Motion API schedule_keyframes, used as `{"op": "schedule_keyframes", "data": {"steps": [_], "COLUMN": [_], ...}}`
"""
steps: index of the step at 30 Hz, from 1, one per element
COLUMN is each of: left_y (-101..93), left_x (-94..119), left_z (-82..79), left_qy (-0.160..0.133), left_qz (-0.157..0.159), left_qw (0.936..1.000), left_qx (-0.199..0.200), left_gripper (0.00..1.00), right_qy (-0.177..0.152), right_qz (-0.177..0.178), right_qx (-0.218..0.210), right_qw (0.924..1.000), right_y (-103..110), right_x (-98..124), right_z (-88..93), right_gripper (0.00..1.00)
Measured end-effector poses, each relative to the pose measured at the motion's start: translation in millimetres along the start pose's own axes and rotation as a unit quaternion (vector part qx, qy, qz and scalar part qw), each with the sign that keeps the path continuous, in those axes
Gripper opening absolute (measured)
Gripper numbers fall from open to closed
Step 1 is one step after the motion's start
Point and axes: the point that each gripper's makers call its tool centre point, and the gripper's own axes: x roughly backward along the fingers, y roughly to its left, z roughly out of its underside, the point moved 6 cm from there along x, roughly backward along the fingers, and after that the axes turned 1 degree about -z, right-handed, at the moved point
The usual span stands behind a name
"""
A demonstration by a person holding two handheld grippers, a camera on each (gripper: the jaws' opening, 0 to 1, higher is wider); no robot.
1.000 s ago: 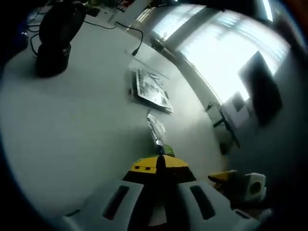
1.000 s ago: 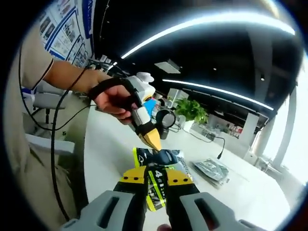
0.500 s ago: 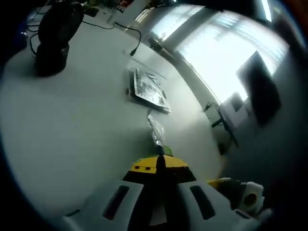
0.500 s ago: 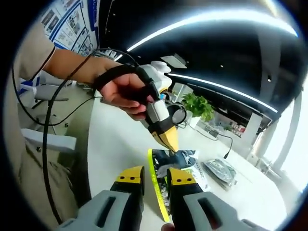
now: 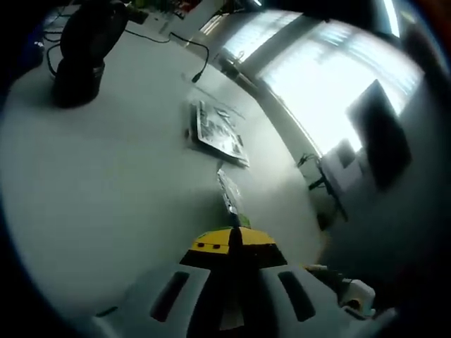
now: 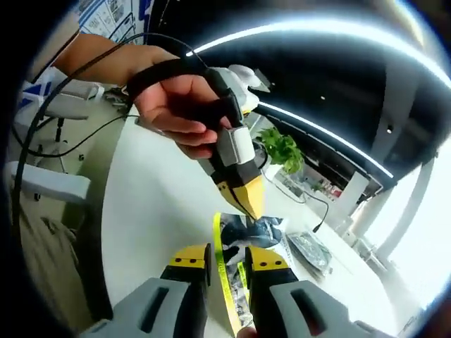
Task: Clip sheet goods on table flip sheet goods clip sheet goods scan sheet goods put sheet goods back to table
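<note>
2 grippers are in my hands. My left gripper point(image 5: 236, 236) has its yellow tips pressed together on 1 edge of the sheet goods packet point(image 5: 229, 193), held edge-on above the white table point(image 5: 106, 162). My right gripper point(image 6: 227, 257) has a narrow gap between its jaws, with the packet's yellow-green edge point(image 6: 224, 271) running through it; I cannot tell whether they touch it. 1 more packet point(image 5: 220, 134) lies flat toward the table's far edge, and 1 black stand point(image 5: 81, 49) sits at a far corner.
</note>
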Motion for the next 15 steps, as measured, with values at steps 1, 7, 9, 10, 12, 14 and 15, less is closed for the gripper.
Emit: {"op": "schedule_keyframes", "data": {"steps": [1,7,9,10,12,14,15], "left_y": [-0.3,-0.7,-1.7,-1.3,0.5,1.7,2.1], "left_x": [0.3,2.2,2.7,2.7,2.2,1.7,1.5], "left_z": [0.1,-3.4,-2.6,-3.2,-4.2,-4.6,-4.5], "left_qy": [0.0,-0.004,-0.004,-0.004,-0.003,-0.001,-0.001], "left_qz": [0.001,0.003,0.004,0.004,0.002,0.003,0.002], "left_qw": [1.0,1.0,1.0,1.0,1.0,1.0,1.0], "left_qx": [0.002,0.0,0.001,0.0,-0.001,0.0,-0.001], "left_gripper": [0.0,0.0,0.0,0.0,0.0,0.0,0.0], "right_qy": [0.001,0.005,0.006,0.006,0.007,0.006,0.005], "right_qz": [0.003,0.036,0.039,0.041,0.043,0.05,0.051], "right_qx": [0.002,0.038,0.046,0.047,0.046,0.037,0.034], "right_qw": [1.0,0.9986,0.9982,0.998,0.998,0.9981,0.9981], "right_y": [0.0,2.0,4.1,4.3,3.1,0.6,-1.1], "right_x": [-0.8,-3.1,-3.3,-3.2,-2.1,-0.3,1.0], "right_z": [0.2,-2.1,-2.0,-2.0,-1.8,-2.0,-2.3], "right_gripper": [0.17,0.13,0.12,0.11,0.07,0.0,0.0]}}
